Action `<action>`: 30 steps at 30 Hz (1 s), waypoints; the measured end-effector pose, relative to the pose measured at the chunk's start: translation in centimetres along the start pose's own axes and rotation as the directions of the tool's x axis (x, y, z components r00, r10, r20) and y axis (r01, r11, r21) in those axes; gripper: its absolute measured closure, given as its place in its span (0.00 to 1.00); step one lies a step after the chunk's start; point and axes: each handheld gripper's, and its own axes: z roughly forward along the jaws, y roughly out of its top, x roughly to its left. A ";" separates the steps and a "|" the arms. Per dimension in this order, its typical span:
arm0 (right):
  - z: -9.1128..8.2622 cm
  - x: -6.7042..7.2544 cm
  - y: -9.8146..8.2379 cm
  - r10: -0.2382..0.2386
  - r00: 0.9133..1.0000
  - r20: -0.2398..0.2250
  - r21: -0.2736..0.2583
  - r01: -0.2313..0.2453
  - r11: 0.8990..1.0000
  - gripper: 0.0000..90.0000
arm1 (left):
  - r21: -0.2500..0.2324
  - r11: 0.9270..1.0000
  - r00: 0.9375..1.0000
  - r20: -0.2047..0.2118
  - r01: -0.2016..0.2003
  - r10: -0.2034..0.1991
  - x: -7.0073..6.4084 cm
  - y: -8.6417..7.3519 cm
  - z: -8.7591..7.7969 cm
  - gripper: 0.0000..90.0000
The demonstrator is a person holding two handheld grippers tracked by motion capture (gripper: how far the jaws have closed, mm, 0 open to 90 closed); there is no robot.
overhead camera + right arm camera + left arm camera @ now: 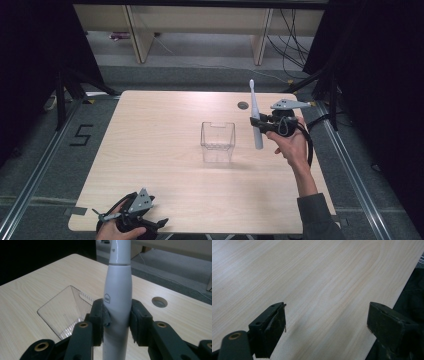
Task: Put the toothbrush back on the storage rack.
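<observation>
The wooden table [165,175] carries a clear plastic container [218,142] near its middle, open side up. The right gripper [260,124] hangs above the table's right edge, clamped on the handle of a white electric toothbrush [255,117] that stands nearly upright, brush end up, just right of the container. The left gripper [150,224] sits at the table's near left corner, jaws wide apart over bare wood.
</observation>
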 end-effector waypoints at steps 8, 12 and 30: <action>0.4 0.7 1.3 -0.009 1.000 -0.027 -0.025 0.008 1.000 0.74 | -0.007 1.000 1.000 -0.002 0.014 -0.014 0.0 0.0 0.1 0.16; 0.5 0.8 1.9 -0.027 0.999 -0.029 -0.036 0.026 0.999 0.74 | -0.012 1.000 1.000 -0.001 0.012 -0.012 0.0 -0.1 0.0 0.16; 2.2 3.5 4.7 -0.059 0.994 -0.091 -0.050 0.054 0.997 0.74 | -0.009 1.000 1.000 0.004 0.006 -0.006 0.1 0.0 -0.1 0.16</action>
